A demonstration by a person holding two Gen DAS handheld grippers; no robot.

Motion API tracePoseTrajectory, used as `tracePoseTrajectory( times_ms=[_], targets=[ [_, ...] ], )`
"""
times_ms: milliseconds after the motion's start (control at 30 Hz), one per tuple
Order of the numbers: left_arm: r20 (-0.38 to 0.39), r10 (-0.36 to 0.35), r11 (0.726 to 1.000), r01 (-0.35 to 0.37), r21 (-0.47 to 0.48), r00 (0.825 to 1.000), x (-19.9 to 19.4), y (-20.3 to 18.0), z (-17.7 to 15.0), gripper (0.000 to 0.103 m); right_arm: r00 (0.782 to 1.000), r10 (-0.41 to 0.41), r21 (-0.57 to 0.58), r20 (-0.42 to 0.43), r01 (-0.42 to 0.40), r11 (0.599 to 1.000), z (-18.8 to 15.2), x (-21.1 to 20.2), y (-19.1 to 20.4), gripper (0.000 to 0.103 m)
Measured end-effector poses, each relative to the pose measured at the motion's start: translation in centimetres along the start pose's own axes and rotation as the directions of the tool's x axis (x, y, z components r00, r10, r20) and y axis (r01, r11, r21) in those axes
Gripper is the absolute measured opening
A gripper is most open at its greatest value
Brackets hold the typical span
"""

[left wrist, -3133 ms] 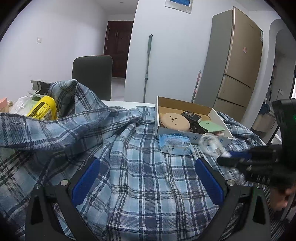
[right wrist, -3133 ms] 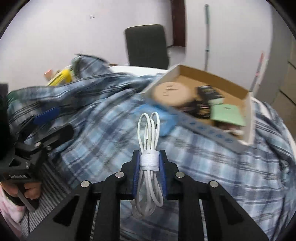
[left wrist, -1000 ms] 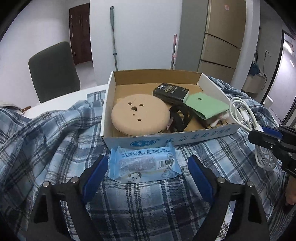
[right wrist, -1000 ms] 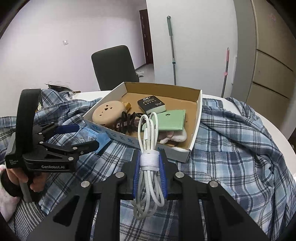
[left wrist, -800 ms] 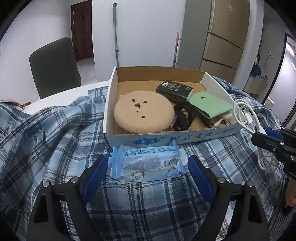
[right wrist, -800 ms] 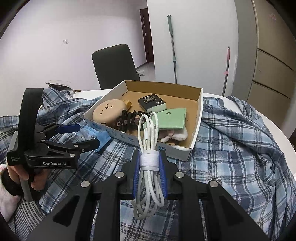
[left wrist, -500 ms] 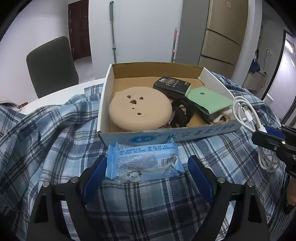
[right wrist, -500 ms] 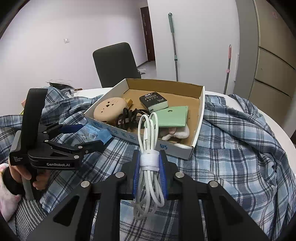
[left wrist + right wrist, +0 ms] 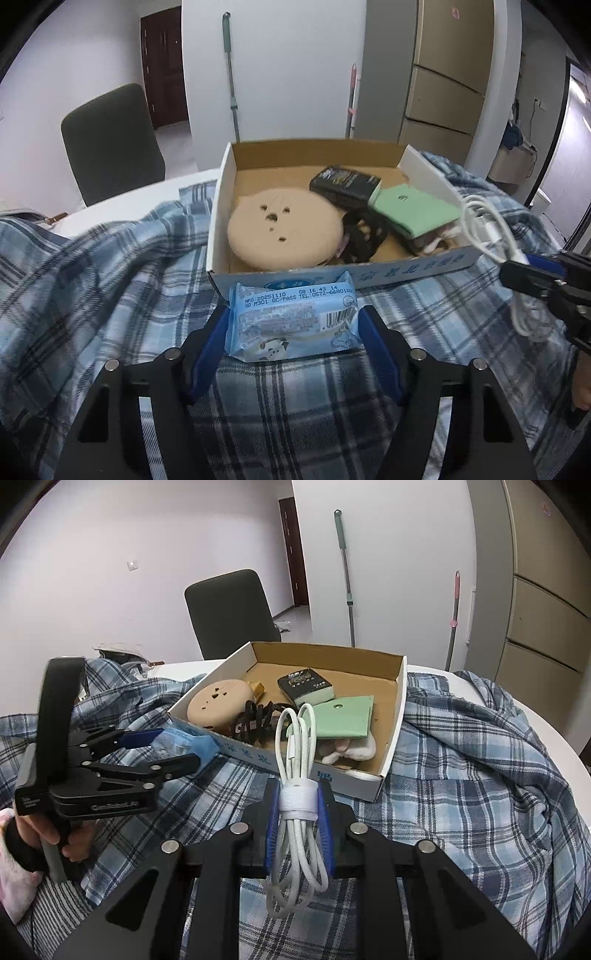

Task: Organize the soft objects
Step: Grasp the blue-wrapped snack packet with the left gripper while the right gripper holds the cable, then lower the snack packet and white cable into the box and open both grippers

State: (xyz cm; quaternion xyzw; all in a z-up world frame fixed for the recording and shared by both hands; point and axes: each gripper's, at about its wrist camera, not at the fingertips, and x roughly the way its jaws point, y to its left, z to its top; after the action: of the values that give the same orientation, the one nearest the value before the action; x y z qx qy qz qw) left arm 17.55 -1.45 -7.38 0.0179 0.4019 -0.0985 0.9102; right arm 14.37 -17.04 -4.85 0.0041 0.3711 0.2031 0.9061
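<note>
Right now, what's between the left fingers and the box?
In the left wrist view, only the blue packet, held between the fingers, its far edge against the box.

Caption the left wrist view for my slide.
Left gripper closed on a light-blue snack packet before the open cardboard box on plaid cloth.

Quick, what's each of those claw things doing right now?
Left gripper: closed on the blue packet.
Right gripper: closed on the white cable.

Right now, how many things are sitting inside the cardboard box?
5 show: tan disc at left, black hair ties mid-front, black packet at back, green pouch right, white fluffy thing under it. More may be hidden.
</note>
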Motion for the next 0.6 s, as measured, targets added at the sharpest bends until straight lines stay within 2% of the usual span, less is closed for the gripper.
tracePoseTrajectory(
  times_ms=[167,333,467,600],
  targets=[
    [0.095,0.011,0.996,-0.019,0.084,0.995,-4.8,-2.4,0.0,0.072,0.998,0.013,-0.004,0.053,-0.013,1.000,0.6,-1.7,0.3,0.019],
    [0.191,-0.028,0.998,0.015,0.069,0.981,-8.3,-3.7,2.6,0.072,0.995,0.004,0.007,0.095,-0.004,1.000,3.1,-3.6,0.4,0.019],
    [0.257,-0.027,0.999,0.015,0.051,0.966,-8.9,-4.0,5.8,0.073,0.993,-0.042,0.008,0.114,0.042,0.999,5.9,-3.9,0.2,0.019],
    [0.271,-0.014,0.999,0.003,0.040,0.962,-7.5,-3.7,8.7,0.073,0.994,-0.062,0.028,0.095,0.060,0.998,8.3,-2.1,-0.7,0.019]
  ],
)
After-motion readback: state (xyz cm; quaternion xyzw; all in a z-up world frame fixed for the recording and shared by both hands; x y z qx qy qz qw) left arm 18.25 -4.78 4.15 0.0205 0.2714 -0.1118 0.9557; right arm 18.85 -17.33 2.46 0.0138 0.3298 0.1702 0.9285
